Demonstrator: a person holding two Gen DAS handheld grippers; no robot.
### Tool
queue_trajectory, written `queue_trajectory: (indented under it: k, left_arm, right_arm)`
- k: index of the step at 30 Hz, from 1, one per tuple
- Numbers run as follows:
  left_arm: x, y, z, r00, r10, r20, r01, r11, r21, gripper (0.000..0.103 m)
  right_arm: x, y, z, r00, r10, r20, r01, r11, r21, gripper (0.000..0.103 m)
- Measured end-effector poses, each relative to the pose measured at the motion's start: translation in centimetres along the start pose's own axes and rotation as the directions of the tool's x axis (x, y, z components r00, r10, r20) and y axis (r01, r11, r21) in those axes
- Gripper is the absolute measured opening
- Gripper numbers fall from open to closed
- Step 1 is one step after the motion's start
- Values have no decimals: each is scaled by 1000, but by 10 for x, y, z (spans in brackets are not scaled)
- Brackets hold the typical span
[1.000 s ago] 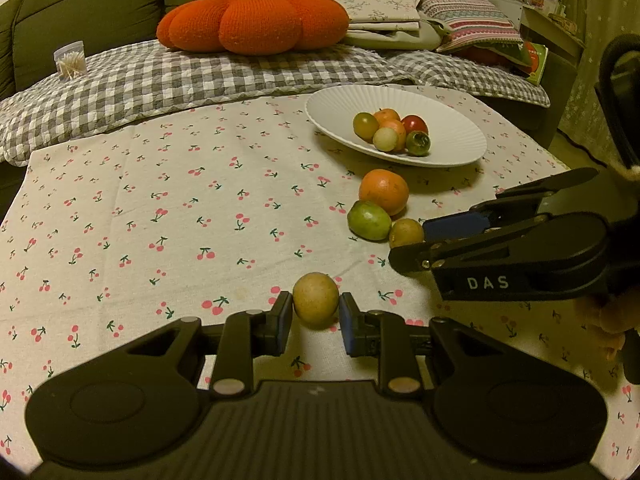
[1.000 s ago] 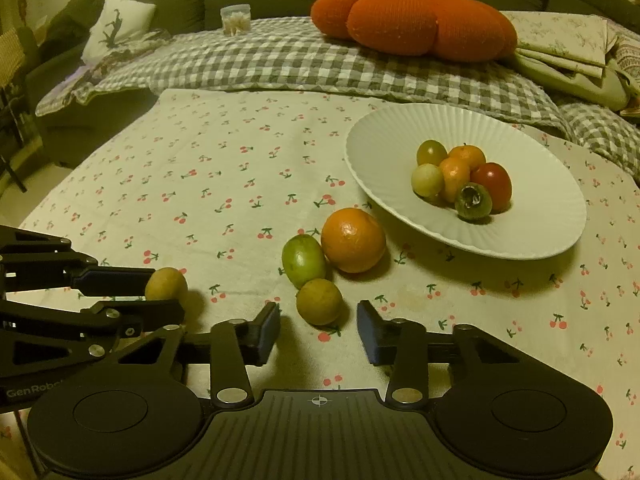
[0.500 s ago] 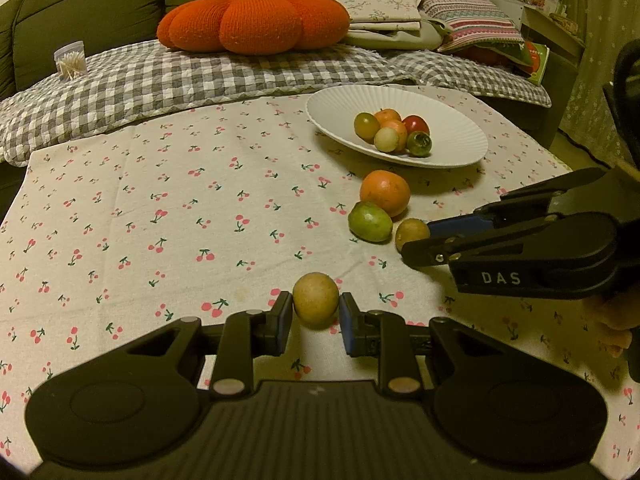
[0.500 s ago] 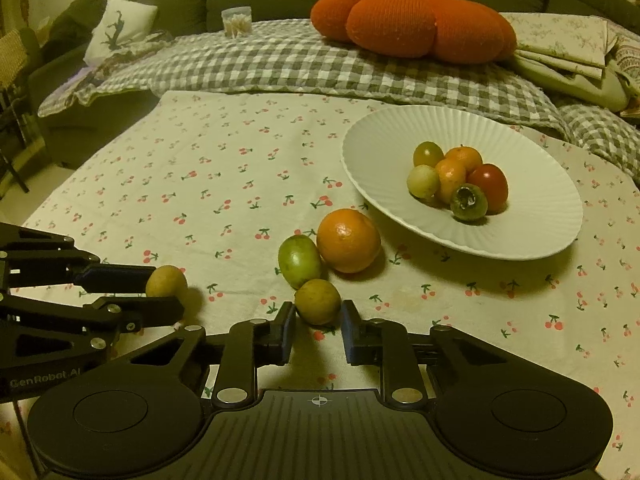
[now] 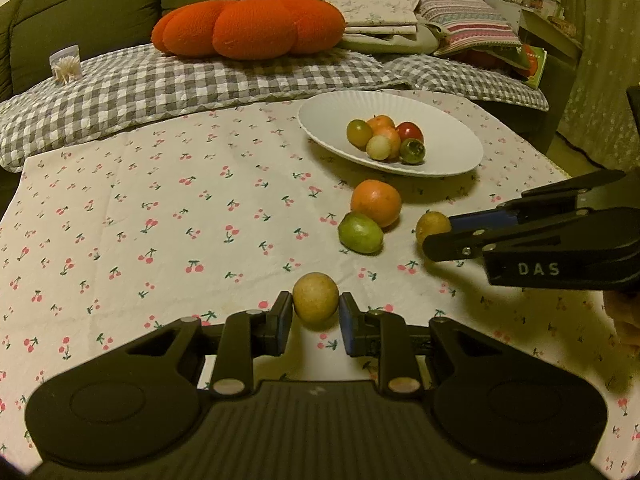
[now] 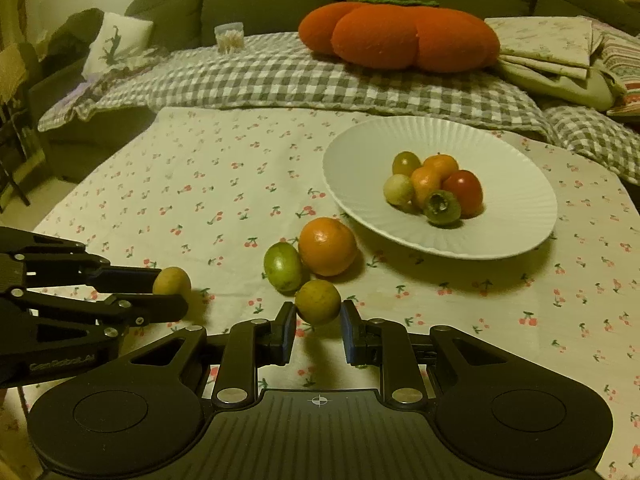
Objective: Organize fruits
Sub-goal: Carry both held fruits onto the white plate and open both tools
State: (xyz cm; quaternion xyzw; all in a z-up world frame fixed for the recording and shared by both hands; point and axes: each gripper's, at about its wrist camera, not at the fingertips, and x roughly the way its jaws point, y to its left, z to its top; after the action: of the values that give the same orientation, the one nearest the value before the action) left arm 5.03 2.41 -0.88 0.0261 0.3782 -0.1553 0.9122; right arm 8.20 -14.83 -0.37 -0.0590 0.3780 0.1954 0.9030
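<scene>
My left gripper (image 5: 314,316) is shut on a yellow-brown fruit (image 5: 315,298), held just above the cherry-print cloth; it also shows in the right wrist view (image 6: 172,280). My right gripper (image 6: 318,320) is shut on a second yellow-brown fruit (image 6: 318,301), which also shows in the left wrist view (image 5: 433,226), lifted off the cloth. An orange (image 6: 327,246) and a green fruit (image 6: 283,266) lie together on the cloth. A white ribbed plate (image 6: 500,160) holds several small fruits (image 6: 434,188).
A grey checked blanket (image 6: 320,80) with an orange pumpkin cushion (image 6: 400,36) lies behind the table. Folded linens (image 5: 420,20) are stacked at the back right. A small clear tub (image 5: 65,66) sits at the back left. The table edge drops off at right.
My right gripper closed on the second yellow-brown fruit and raised it away from the green fruit and orange. My left gripper kept hold of its fruit and barely moved.
</scene>
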Motion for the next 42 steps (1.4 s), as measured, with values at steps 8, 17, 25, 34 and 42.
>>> queue_trajectory:
  k: [8, 17, 25, 34, 42]
  left_arm:
    - [7, -8, 12, 1000, -14, 17, 14, 1000, 1, 23]
    - [13, -23, 33, 998, -37, 53, 37, 999, -7, 23]
    - [26, -39, 52, 995, -59, 79, 61, 998, -23, 23]
    - [43, -56, 72, 990, -101, 101, 107, 993, -49, 23]
    - [60, -65, 79, 989, -111, 94, 116, 992, -56, 23]
  right_arm:
    - [-15, -17, 2, 1000, -15, 27, 14, 999, 33, 21]
    - [-26, -36, 9, 998, -40, 57, 36, 997, 67, 21]
    - [-28, -58, 18, 994, -77, 81, 68, 991, 111, 21]
    - [-25, -81, 26, 990, -105, 91, 89, 982, 167, 21]
    - [-19, -94, 28, 989, -117, 86, 98, 976, 193, 21]
